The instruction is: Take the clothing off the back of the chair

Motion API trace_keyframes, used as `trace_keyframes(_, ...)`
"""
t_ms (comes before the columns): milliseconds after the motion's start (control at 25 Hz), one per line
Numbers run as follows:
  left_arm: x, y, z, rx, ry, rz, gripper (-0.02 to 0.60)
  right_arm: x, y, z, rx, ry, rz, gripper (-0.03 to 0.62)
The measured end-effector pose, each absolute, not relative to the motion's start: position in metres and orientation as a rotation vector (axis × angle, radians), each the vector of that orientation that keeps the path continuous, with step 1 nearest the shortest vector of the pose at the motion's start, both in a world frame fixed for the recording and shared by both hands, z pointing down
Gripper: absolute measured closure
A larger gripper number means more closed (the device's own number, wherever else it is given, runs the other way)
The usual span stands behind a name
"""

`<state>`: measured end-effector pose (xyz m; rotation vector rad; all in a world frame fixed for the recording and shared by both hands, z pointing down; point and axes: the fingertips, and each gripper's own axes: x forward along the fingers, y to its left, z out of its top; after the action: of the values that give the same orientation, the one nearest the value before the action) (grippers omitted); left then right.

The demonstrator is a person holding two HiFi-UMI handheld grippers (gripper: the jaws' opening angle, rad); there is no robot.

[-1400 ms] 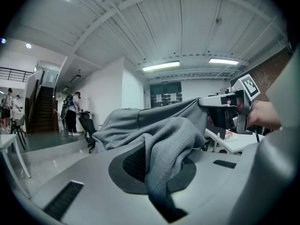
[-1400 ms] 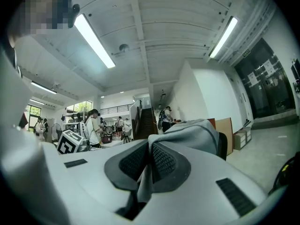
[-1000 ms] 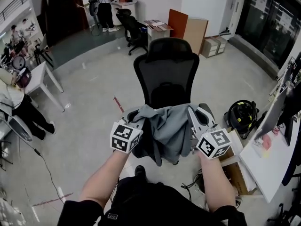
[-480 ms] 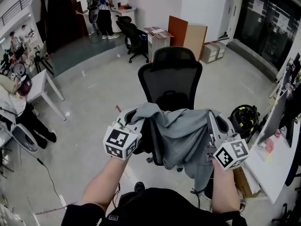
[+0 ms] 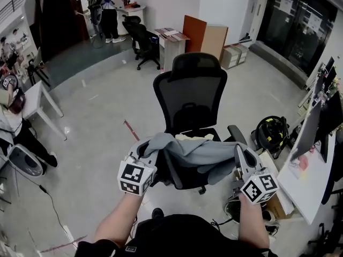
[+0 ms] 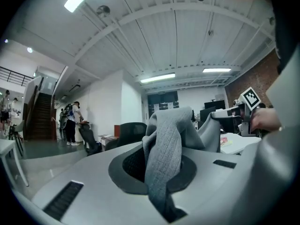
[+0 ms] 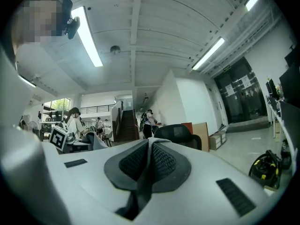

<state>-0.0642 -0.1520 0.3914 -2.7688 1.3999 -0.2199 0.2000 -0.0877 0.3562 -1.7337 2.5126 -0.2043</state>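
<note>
Head view: the grey top (image 5: 195,153) hangs stretched sideways between the left gripper (image 5: 149,150) and the right gripper (image 5: 239,155), on the near side of the office chair (image 5: 188,90) (already off its back). Left gripper view: the jaws pinch a thick fold. Right gripper view: the jaws pinch a thin edge.

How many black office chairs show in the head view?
2. One chair stands mid-frame, just behind the clothing. The other chair is far back at upper left. More may be hidden behind furniture or out of frame.
</note>
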Motion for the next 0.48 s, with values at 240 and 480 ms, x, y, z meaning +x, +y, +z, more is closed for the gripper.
trace_keyframes(240, -0.059, -0.158, 0.349, -2.736, 1.301, -0.121, 0.571, 0.208, -0.081, 0.304, -1.762, 2.455, -0.031, 0.576)
trace_keyframes(480, -0.035, -0.172, 0.308, -2.738, 1.243, 0.012, 0.571, 0.173, -0.085, 0.271, -1.717, 2.461, 0.104, 0.576)
